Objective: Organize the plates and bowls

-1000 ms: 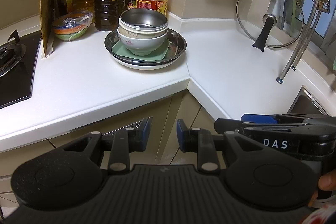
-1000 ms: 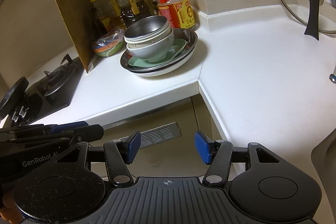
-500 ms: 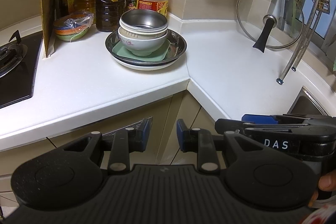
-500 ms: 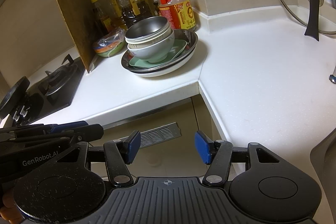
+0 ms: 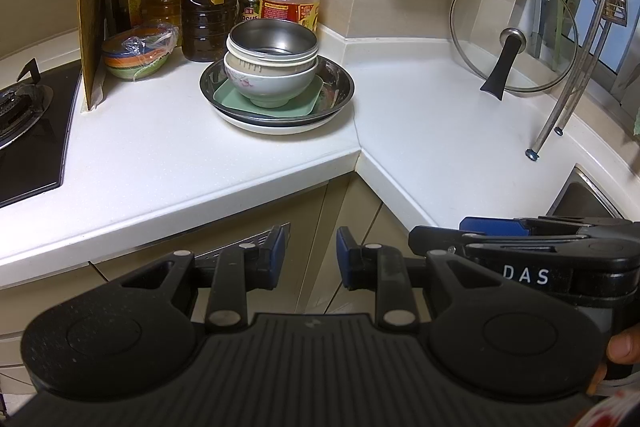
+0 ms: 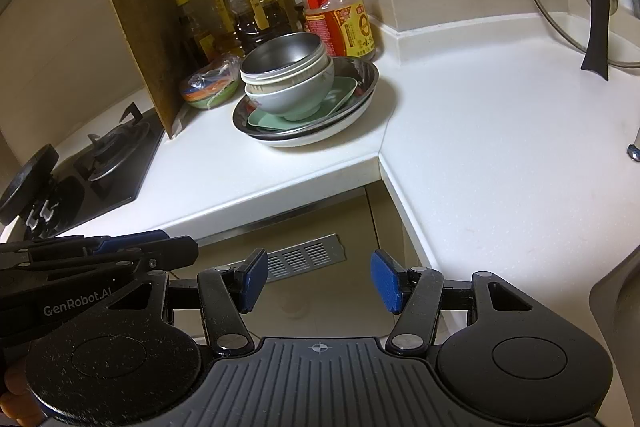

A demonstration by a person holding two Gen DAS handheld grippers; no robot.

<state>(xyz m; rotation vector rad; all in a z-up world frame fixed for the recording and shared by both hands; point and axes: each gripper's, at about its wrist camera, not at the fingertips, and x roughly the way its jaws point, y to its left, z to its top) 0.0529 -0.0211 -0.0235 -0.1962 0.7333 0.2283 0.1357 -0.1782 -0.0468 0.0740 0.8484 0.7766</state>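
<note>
Reading "DAS" on the right gripper (image 5: 496, 233) (jaws apart, empty) and "GenRobot.AI" on the left gripper (image 5: 310, 259), also released. Nested bowls (image 5: 271, 67) sit inside stacked plates (image 5: 340, 95) on the countertop (image 5: 160, 155).

Steel bowl (image 5: 273, 39) nested upright in ceramic bowls (image 5: 270, 79); these on green dish (image 5: 304, 103) inside stacked steel plate (image 5: 340, 85).

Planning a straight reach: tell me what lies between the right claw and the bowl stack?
Only bare white countertop, seen in the right wrist view.
</note>
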